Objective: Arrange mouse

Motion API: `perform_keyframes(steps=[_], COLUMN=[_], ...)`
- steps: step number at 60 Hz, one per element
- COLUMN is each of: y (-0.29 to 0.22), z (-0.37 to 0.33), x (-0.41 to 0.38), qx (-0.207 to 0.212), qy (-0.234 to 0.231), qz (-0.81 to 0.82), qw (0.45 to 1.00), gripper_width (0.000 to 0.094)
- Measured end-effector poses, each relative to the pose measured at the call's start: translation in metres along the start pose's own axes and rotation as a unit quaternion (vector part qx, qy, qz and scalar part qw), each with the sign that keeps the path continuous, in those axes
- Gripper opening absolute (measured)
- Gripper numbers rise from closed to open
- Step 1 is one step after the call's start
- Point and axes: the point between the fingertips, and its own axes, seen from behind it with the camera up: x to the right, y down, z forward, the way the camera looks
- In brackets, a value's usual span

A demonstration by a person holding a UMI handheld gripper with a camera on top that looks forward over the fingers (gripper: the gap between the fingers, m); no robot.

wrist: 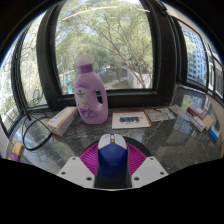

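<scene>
Gripper at lower centre of the frame, its jaws closed narrowly on the mouse, which sits between the pink pads. The mouse appears picked up but not yet placed; setting it down remains. Beyond lies a dark glossy table bearing a pink detergent bottle, papers and boxes, before large windows showing trees.
</scene>
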Motion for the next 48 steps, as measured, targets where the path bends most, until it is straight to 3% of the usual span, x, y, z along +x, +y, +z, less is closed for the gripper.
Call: perform_keyframes(steps=[12,18,21,24,27,32,48], y=[0.053,0.052,0.047,0.041,0.029,0.013,-0.011], z=[0.021,0.02,0.013,0.002,-0.013,-0.044,-0.174], x=[0.01,0.011,0.012,0.01,0.011,0.013,0.0], qx=[-0.06,-0.06,-0.057,-0.046,-0.035,-0.015,0.043], qy=[-0.019,-0.018,-0.013,-0.014,-0.008,0.001,0.036], qz=[-0.011,-0.024,-0.026,-0.03,-0.032,-0.034,-0.045], qw=[0.998,0.998,0.998,0.998,0.999,0.999,0.997], gripper_width=[0.0464,0.0521,0.0638,0.0862,0.0833,0.0869,0.0856])
